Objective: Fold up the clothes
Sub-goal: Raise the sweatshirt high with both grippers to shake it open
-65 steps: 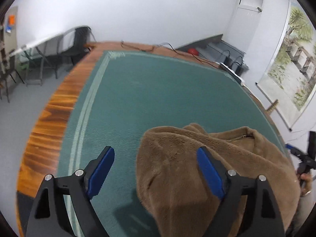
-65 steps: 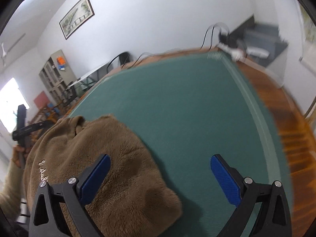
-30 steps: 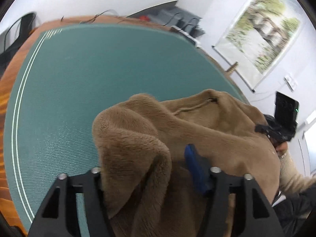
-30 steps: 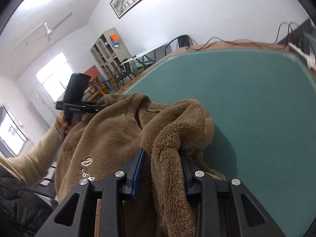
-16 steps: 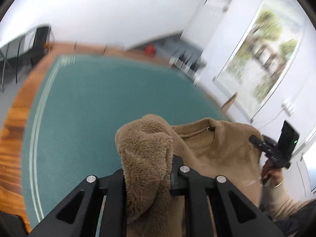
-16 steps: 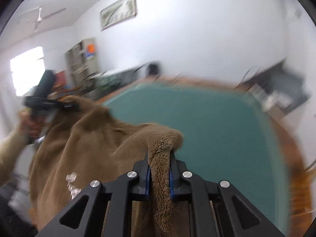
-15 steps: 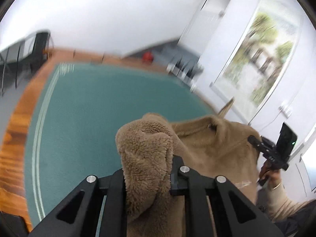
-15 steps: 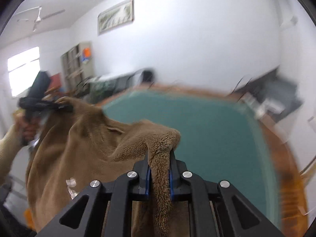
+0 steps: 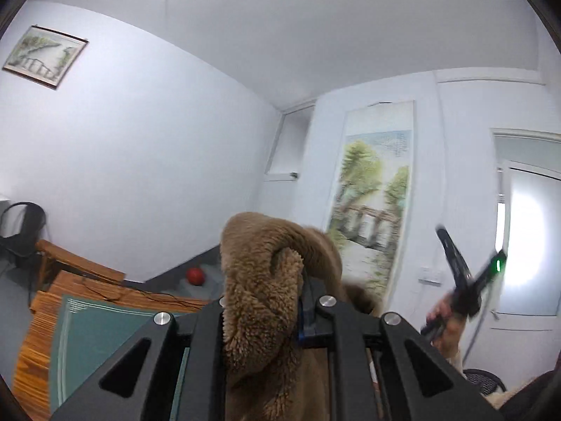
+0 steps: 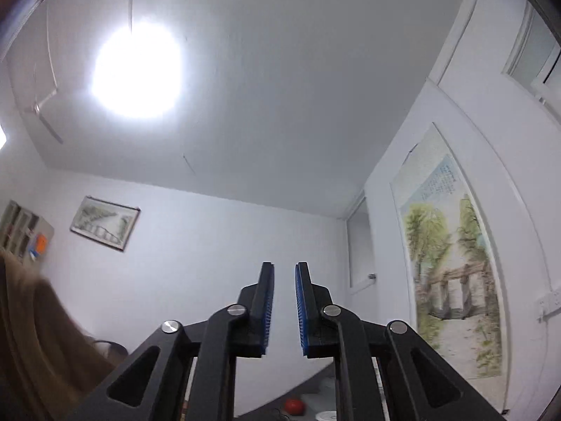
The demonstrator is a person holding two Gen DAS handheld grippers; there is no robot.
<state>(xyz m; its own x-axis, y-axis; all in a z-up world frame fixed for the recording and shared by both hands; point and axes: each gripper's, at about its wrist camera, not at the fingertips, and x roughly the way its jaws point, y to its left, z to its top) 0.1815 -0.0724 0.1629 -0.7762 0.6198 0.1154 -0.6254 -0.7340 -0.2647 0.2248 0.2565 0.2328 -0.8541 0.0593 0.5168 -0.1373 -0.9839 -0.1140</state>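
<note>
Both wrist cams look forward along raised, near-shut fingers.
Left view roughly level: brown fleece [image 9: 261, 301] fills the close foreground (table edge [image 9: 38, 319] low left). Right view tilts up at the ceiling light [image 10: 136, 70]. Shared: scroll painting [image 9: 371, 207], framed picture [image 10: 104, 227], red ball [image 10: 293, 405].

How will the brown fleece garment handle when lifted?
Likely floppy: the brown fleece garment droops over the left tool that pinches it. Probably bulky yet light, given its thick pile. May slip: the right tool shows no cloth between its pads.
</note>
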